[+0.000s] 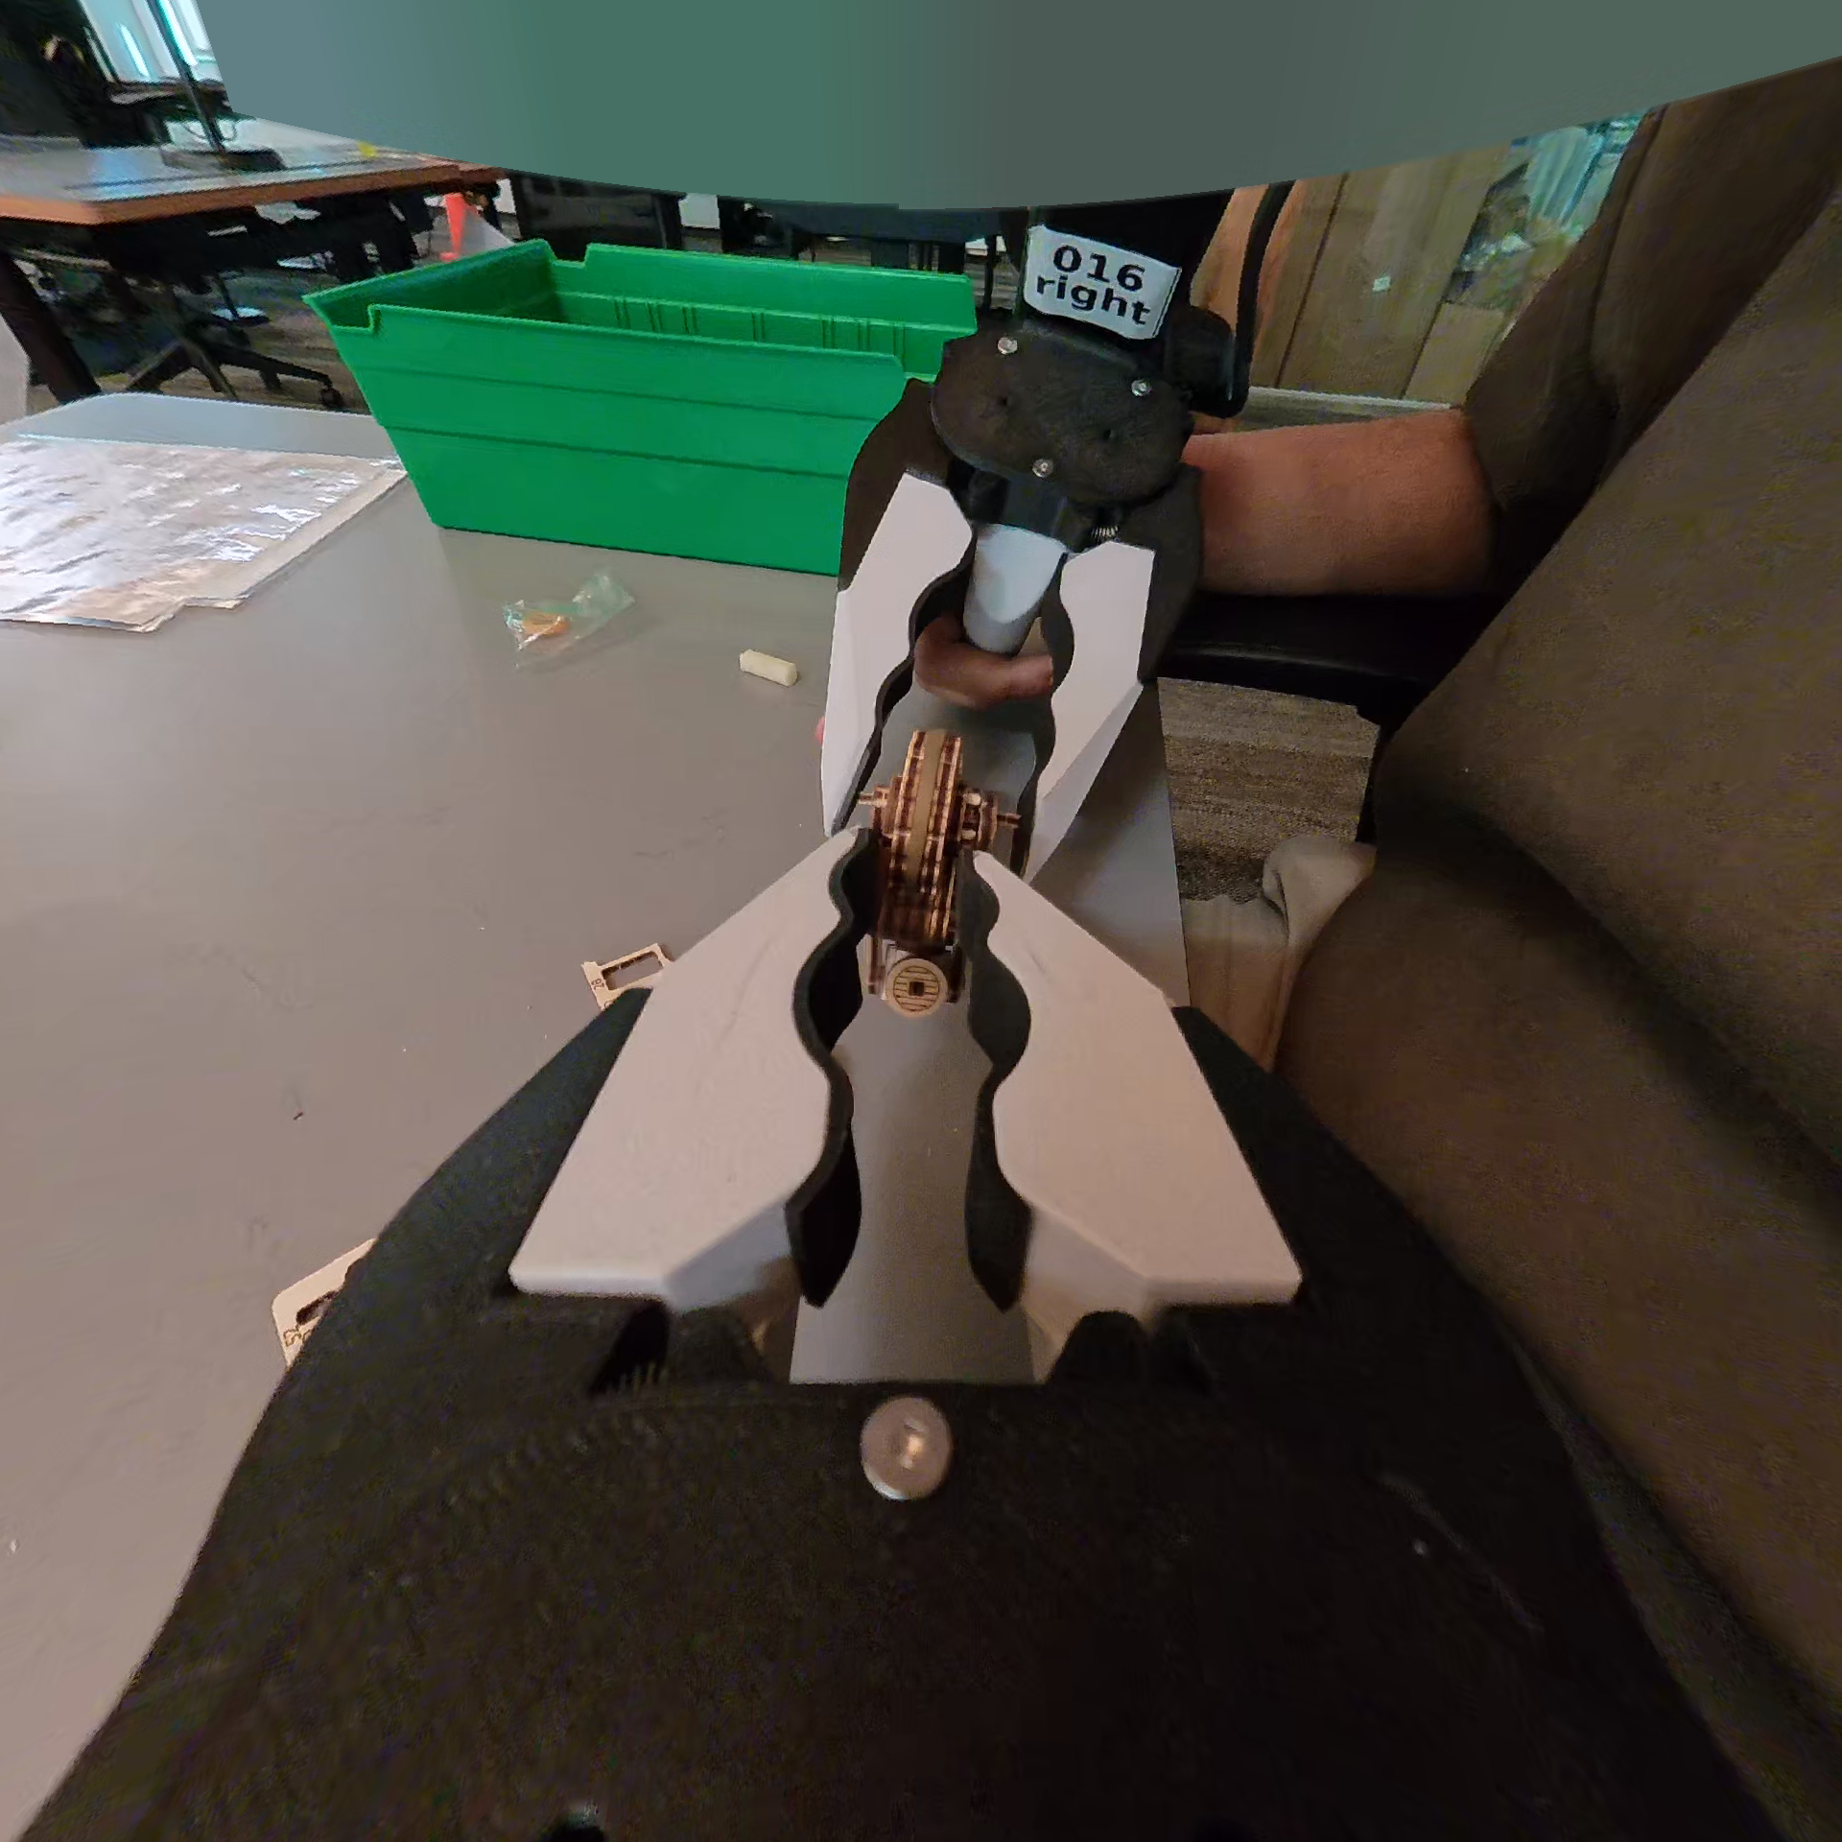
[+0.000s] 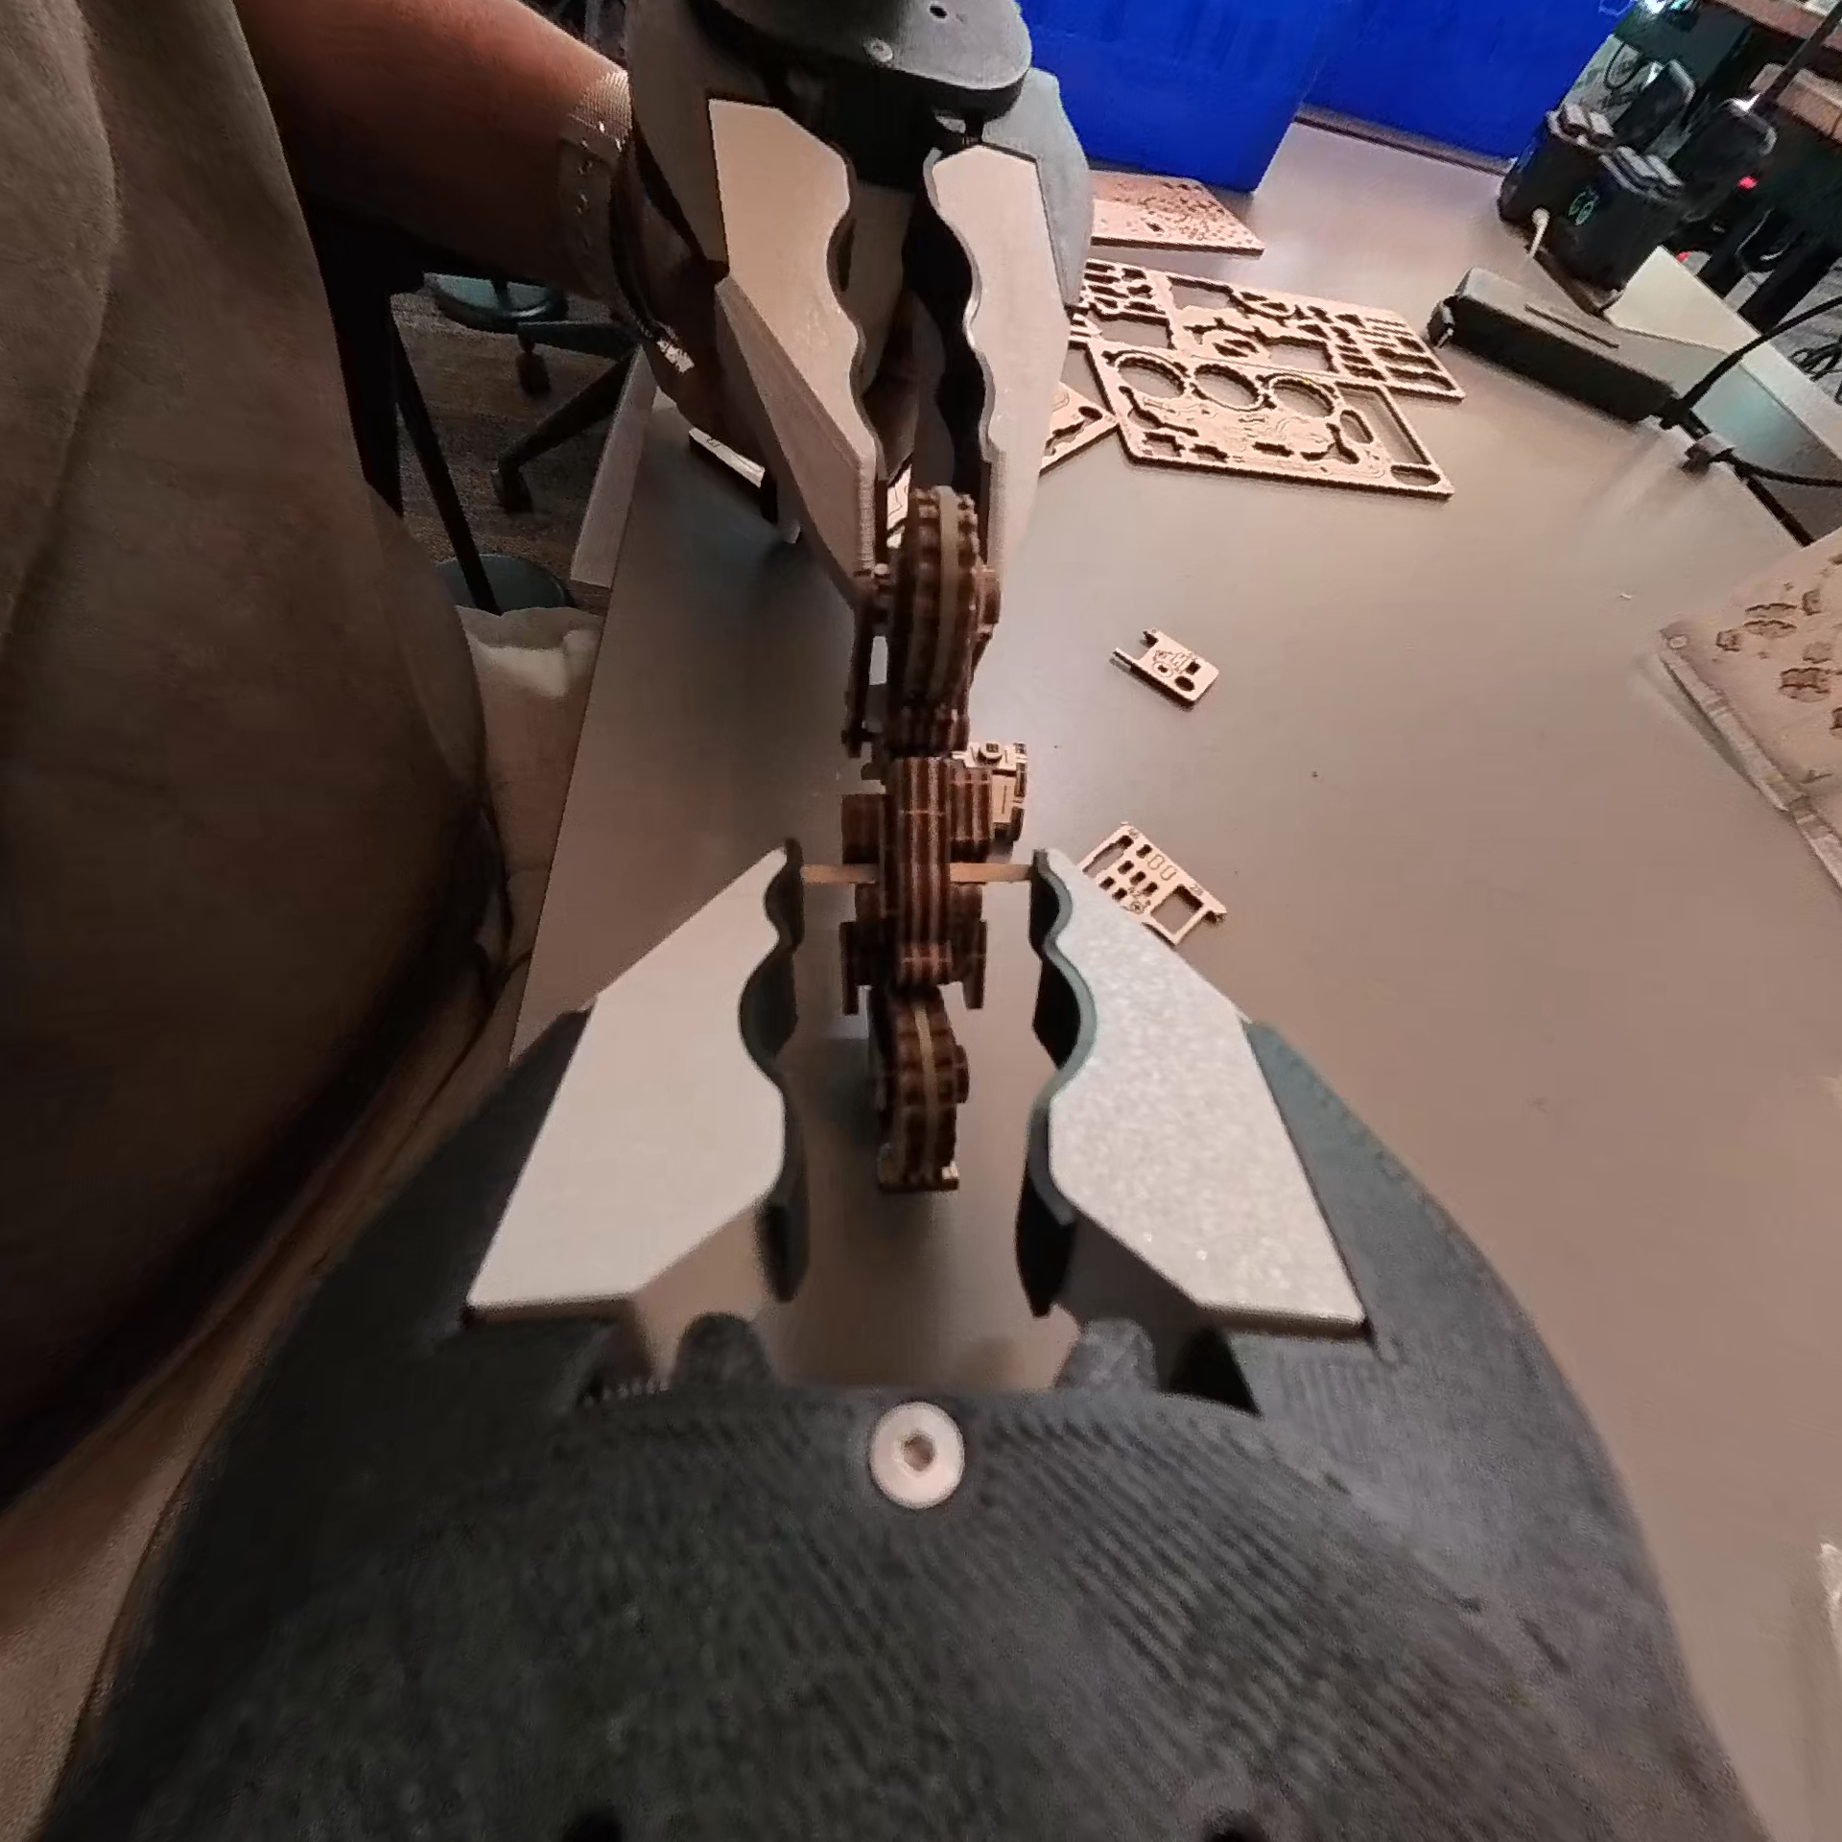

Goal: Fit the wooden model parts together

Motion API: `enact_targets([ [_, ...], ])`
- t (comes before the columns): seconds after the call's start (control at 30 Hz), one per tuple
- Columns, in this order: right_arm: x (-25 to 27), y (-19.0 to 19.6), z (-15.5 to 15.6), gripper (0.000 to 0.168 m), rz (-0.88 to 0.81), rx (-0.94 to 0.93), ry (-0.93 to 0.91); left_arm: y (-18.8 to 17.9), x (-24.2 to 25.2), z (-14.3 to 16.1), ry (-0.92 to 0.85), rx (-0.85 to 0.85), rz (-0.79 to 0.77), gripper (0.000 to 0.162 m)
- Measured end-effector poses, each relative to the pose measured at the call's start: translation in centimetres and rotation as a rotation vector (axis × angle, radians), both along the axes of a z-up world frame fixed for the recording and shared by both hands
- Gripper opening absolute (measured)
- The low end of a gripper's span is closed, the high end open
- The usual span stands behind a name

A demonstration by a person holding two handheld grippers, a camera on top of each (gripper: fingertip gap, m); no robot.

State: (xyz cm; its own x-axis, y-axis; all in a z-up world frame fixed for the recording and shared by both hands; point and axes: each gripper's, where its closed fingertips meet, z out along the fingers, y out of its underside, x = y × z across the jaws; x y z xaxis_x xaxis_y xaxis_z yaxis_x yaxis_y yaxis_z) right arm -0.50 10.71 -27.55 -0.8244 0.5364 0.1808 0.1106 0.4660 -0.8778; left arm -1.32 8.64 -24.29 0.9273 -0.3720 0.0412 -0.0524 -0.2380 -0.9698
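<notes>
A wooden model of stacked gear discs on a thin axle (image 1: 922, 787) hangs in the air over the table's near edge, between both grippers. My left gripper (image 1: 917, 857) is shut on one end of the gear stack. In the right wrist view it comes down from above (image 2: 932, 548) and holds the top gear. My right gripper (image 2: 915, 872) has its fingertips (image 2: 1057, 897) pressed against the two ends of the axle through the model (image 2: 922, 927). In the left wrist view it (image 1: 937, 812) faces mine from the far side.
A green bin (image 1: 648, 399), a small plastic bag (image 1: 563, 618) and a white peg (image 1: 767, 666) lie on the grey table (image 1: 299, 897). Punched-out wooden sheets (image 2: 1266, 399) and loose small parts (image 2: 1166, 668) lie beyond. The person's body (image 2: 199, 698) is close by.
</notes>
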Motion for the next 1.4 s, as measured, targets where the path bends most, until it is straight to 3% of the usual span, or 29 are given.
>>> enact_targets([
  [1.03, 0.3, 0.1, 0.1, 0.044, -0.011, -0.014, -0.07, 0.1, 0.1, -0.2, 0.018, -0.009, 0.006, 0.013],
  [1.13, 0.4, 0.1, 0.2, 0.058, -0.008, -0.024, -0.06, 0.1, 0.1, -0.2, 0.017, -0.009, 0.007, 0.013],
  [1.4, -0.5, 1.1, 2.1, 0.063, -0.065, -0.119, -0.019, 0.1, 0.0, -0.2, 0.018, -0.01, 0.012, 0.013],
])
